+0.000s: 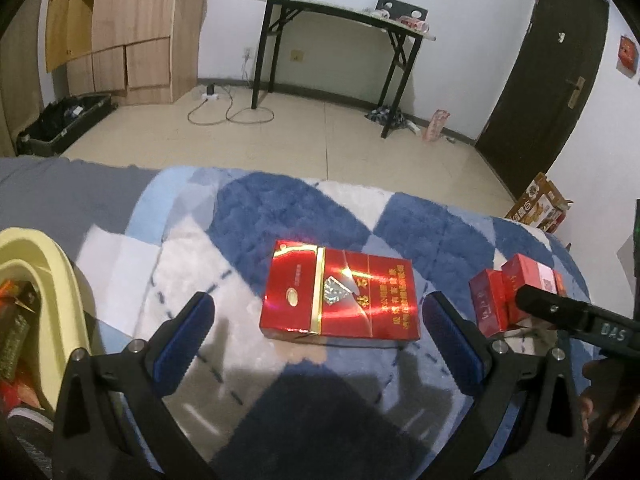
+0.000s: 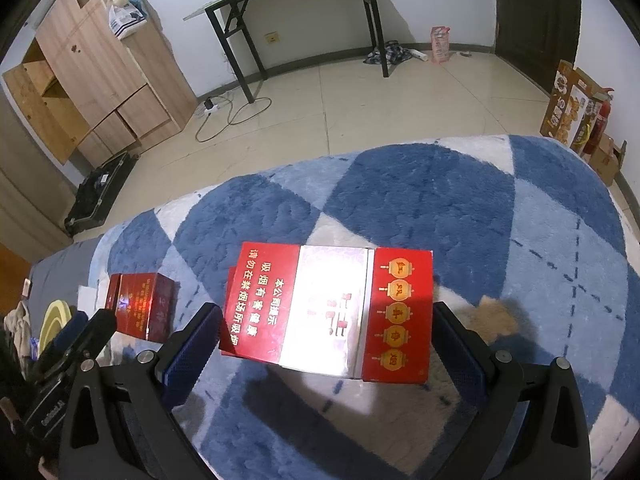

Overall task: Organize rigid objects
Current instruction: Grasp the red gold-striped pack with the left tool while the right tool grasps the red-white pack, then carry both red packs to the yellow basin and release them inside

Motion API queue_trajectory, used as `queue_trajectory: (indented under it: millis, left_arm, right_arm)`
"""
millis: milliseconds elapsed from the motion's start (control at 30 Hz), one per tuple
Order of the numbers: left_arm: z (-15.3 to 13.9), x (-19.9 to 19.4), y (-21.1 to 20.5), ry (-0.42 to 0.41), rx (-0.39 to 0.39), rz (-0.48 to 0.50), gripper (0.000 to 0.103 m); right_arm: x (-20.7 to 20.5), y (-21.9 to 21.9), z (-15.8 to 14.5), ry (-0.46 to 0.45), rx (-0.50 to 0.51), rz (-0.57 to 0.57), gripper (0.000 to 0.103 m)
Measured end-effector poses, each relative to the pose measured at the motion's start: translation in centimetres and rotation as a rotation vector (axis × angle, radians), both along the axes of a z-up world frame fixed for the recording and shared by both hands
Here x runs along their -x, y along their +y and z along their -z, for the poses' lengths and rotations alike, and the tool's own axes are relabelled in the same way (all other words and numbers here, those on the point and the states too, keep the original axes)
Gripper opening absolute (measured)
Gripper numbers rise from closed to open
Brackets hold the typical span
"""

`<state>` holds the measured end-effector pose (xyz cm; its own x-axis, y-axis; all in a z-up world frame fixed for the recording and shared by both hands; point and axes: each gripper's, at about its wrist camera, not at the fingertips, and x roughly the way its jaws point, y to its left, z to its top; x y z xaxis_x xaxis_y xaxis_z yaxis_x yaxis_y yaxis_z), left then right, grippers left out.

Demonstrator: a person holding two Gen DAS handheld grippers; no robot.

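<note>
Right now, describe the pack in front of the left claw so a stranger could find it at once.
On the blue and white checked blanket, look just ahead of the open left claw. The glossy red pack lies flat and alone there, with a gold band across it, unlike the red packs clustered to its right.

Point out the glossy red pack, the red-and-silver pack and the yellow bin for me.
Glossy red pack [image 1: 340,296]: left wrist view, middle of its top face.
Red-and-silver pack [image 2: 332,308]: right wrist view, silver centre panel.
Yellow bin [image 1: 60,280]: left wrist view, its rim.
</note>
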<state>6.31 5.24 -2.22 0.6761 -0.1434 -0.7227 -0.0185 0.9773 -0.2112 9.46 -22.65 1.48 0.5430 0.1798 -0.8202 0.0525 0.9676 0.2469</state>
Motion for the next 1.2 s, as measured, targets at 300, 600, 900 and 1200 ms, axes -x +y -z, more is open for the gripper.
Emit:
queue_trajectory:
  millis: [300,600,900,1200]
  left_arm:
    - [1.2,-0.4,-2.8,-0.02,-0.114,0.058,0.103]
    - [3.0,-1.2,-2.7,-0.02,-0.127,0.034,0.103]
    - [2.4,-0.8,-2.0,-0.043,-0.11,0.026,0.089]
    - [-4.0,2.6,-0.4,-0.149,-0.185,-0.019,0.089]
  right_arm:
    - [-0.1,0.0,0.2,0.006,-0.006,0.006,0.103]
    - [-0.2,0.3,0.5,0.011,0.0,0.0,0.103]
    - [-0.3,0.5,0.8,-0.014,0.021,-0.016,0.096]
    - [1.4,-1.7,-2.0,-0.101,-0.001,0.004,0.095]
